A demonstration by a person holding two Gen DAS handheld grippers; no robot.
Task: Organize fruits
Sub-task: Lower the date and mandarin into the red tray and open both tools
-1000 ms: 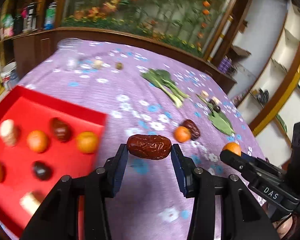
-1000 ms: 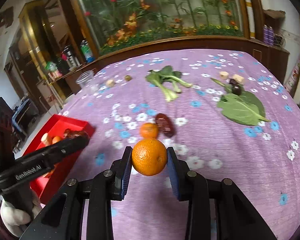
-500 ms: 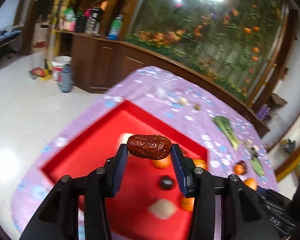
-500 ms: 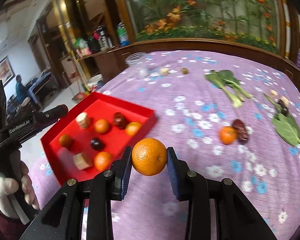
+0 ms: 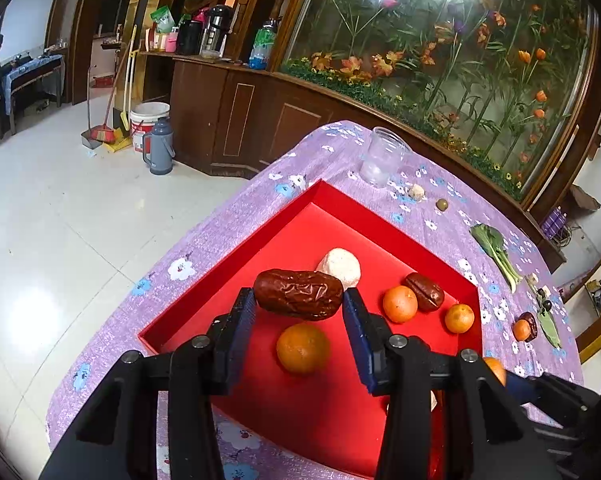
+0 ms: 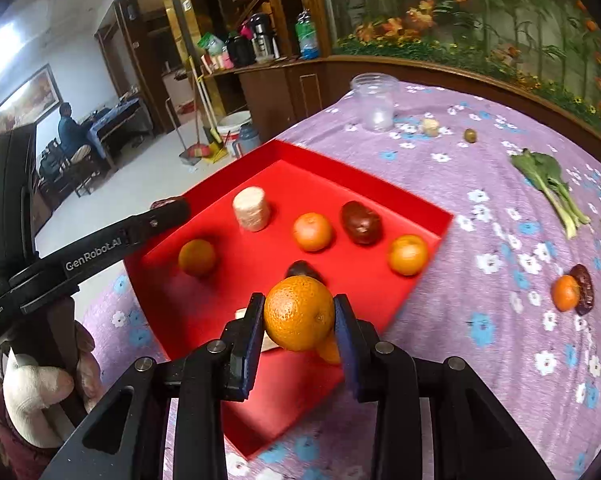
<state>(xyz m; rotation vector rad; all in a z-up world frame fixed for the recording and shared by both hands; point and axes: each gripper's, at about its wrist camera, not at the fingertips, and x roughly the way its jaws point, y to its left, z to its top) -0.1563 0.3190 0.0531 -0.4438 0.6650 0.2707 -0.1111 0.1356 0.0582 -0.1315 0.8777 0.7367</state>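
Note:
My left gripper (image 5: 299, 308) is shut on a wrinkled red date (image 5: 298, 294) and holds it above the near part of the red tray (image 5: 300, 224). My right gripper (image 6: 299, 320) is shut on an orange (image 6: 299, 313) above the tray's near edge (image 6: 300, 412). In the tray lie several oranges (image 6: 312, 231), a dark date (image 6: 360, 223), a dark fruit (image 6: 302, 270) and a pale round piece (image 6: 251, 209). The left gripper also shows in the right wrist view (image 6: 168, 206) over the tray's left corner.
An orange (image 6: 565, 293) and a date (image 6: 583, 288) lie together on the purple flowered cloth (image 6: 480, 184) to the right. A clear cup (image 6: 372, 102), green bok choy (image 6: 550, 186) and small bits sit farther back. The table edge drops to the floor on the left.
Both grippers have swung left from the loose fruit on the cloth to over the red tray, each still holding its fruit.

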